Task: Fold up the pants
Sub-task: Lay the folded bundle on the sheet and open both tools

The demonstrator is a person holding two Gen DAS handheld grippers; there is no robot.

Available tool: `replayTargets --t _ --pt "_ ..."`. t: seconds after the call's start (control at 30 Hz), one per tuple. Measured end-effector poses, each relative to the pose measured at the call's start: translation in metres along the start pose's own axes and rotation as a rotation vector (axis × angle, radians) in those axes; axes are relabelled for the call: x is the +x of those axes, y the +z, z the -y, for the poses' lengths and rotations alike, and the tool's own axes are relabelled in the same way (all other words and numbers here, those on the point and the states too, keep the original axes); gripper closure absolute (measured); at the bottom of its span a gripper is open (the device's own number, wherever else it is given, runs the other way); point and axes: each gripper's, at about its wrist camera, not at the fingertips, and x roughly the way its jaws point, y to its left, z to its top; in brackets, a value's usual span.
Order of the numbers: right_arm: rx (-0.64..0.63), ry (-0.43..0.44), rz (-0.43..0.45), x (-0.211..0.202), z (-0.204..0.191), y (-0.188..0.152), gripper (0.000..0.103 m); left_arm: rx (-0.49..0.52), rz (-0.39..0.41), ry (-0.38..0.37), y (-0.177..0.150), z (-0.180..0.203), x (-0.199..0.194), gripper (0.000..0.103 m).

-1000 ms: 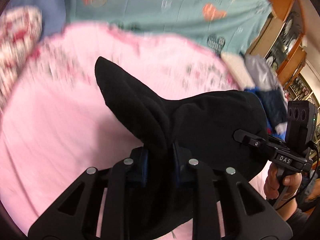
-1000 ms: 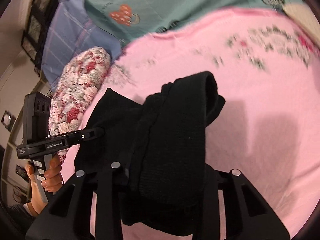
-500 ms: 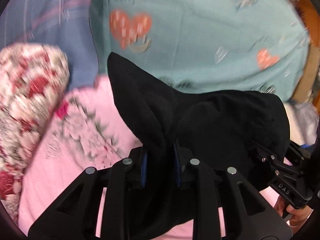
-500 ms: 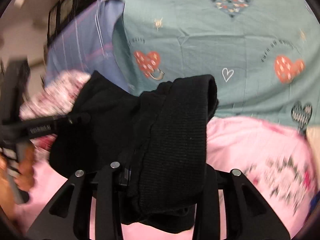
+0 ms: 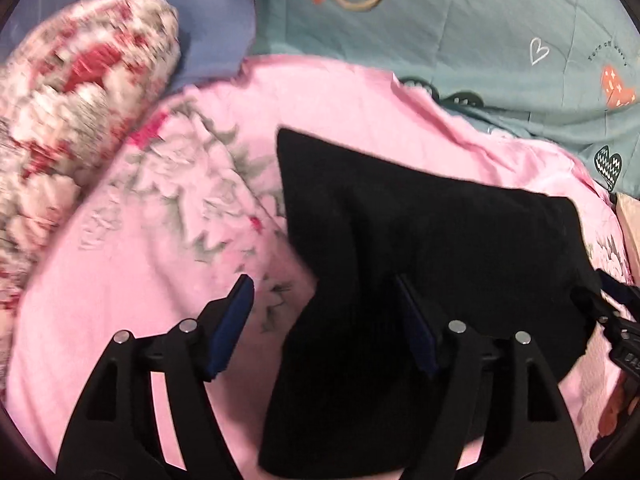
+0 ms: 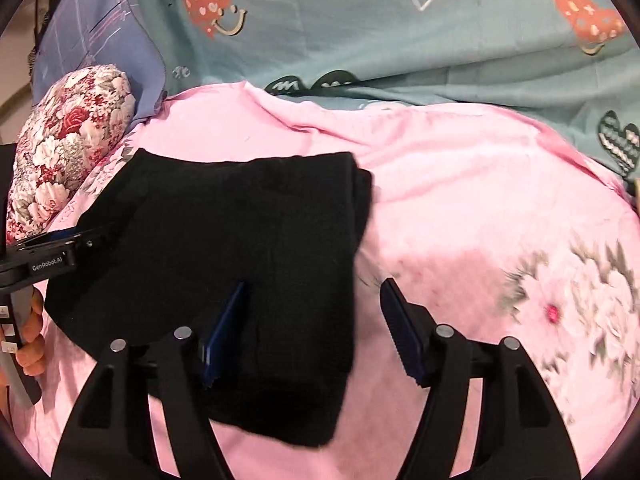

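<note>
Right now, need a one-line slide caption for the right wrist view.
Right gripper open over folded black pants lying on the pink bedspread, floral pillow at left.

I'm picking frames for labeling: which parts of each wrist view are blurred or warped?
Left wrist view: floral pillow and pink sheet print are motion-smeared; black pants show little texture. Right wrist view: sharper pillow, sheet flowers at right smeared; fisheye bends both edges.
</note>
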Motion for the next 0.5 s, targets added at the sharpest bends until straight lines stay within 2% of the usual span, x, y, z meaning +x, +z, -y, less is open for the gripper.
replayTargets --t 0.1,0.17,0.27,0.33,0.43,0.47,0.5 --pt "0.019 -0.034 0.048 -0.028 -0.005 -0.006 0.034 0.025 0.067 0.004 -0.013 0.008 -0.037 0.023" --pt "0.055 -0.086 0.056 -0.048 -0.008 -0.014 0.033 0.022 0.074 -0.004 -0.023 0.011 -0.055 0.015" --pt "0.086 -0.105 0.077 -0.079 -0.017 -0.03 0.028 0.012 0.105 -0.009 -0.043 0.015 -0.085 0.011" --pt "0.078 -0.14 0.094 -0.096 -0.03 -0.039 0.027 0.03 0.114 -0.013 -0.054 0.021 -0.1 0.009" --pt "0.031 -0.143 0.122 -0.118 -0.053 -0.05 0.023 0.062 0.124 -0.069 -0.068 0.03 -0.116 0.005" --pt "0.028 -0.148 0.122 -0.124 -0.06 -0.055 0.022 0.078 0.125 -0.078 -0.073 0.033 -0.12 0.005" --pt "0.036 -0.158 0.115 -0.127 -0.065 -0.06 0.011 0.09 0.129 -0.087 -0.077 0.036 -0.122 0.005"
